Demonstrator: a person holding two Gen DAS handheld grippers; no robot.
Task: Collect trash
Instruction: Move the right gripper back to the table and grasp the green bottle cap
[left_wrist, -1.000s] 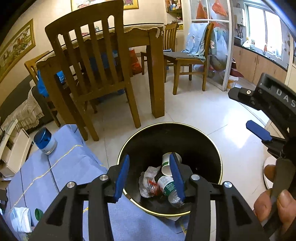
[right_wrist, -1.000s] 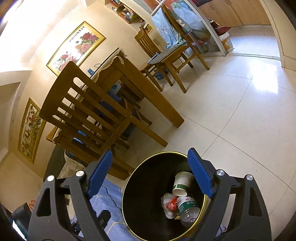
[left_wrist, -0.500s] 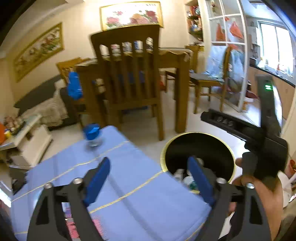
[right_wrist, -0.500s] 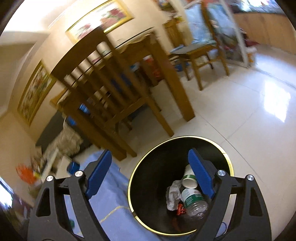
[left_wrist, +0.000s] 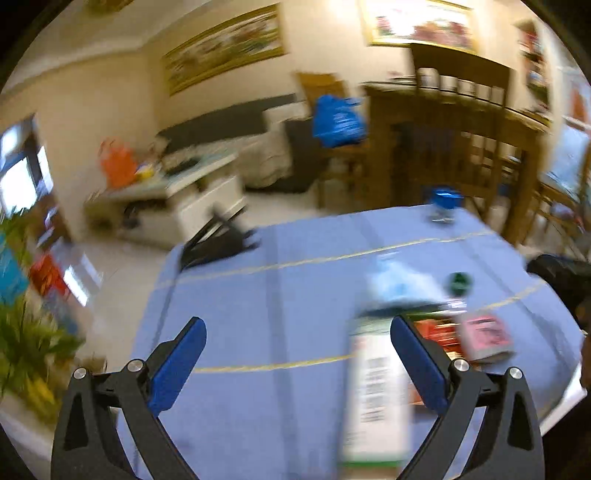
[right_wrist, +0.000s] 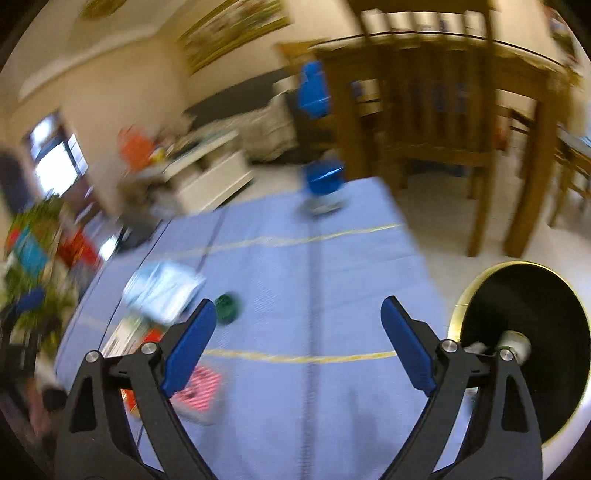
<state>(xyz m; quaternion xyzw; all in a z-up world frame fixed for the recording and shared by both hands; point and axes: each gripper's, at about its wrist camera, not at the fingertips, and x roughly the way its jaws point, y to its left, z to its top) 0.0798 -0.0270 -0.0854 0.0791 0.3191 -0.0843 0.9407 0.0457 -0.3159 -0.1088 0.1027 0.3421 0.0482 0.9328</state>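
Observation:
Both views are blurred by motion. My left gripper (left_wrist: 295, 362) hovers over the blue-clothed table (left_wrist: 295, 295), its jaws opening wide with nothing pinched between them. A white carton (left_wrist: 376, 398) lies on the cloth by its right finger, with a red packet (left_wrist: 436, 332), a pink packet (left_wrist: 484, 336), a green cap (left_wrist: 458, 282) and a pale wrapper (left_wrist: 399, 284) beyond. My right gripper (right_wrist: 299, 343) is also opening and empty above the cloth. The black, gold-rimmed bin (right_wrist: 465, 295) stands to its right, with a cup (right_wrist: 515, 341) inside. The green cap (right_wrist: 227, 308), wrapper (right_wrist: 162, 291) and pink packet (right_wrist: 199, 391) lie left.
A blue-lidded jar (right_wrist: 325, 184) stands at the table's far edge, and a black stand (left_wrist: 218, 240) sits on the far left corner. Wooden chairs and a dining table (right_wrist: 436, 110) lie beyond. A white low cabinet (left_wrist: 192, 192) and plants (left_wrist: 33, 343) are to the left.
Both grippers swung left, away from above the bin and over the blue table. The left jaws spread much wider. The bin now sits at the right edge of the right wrist view.

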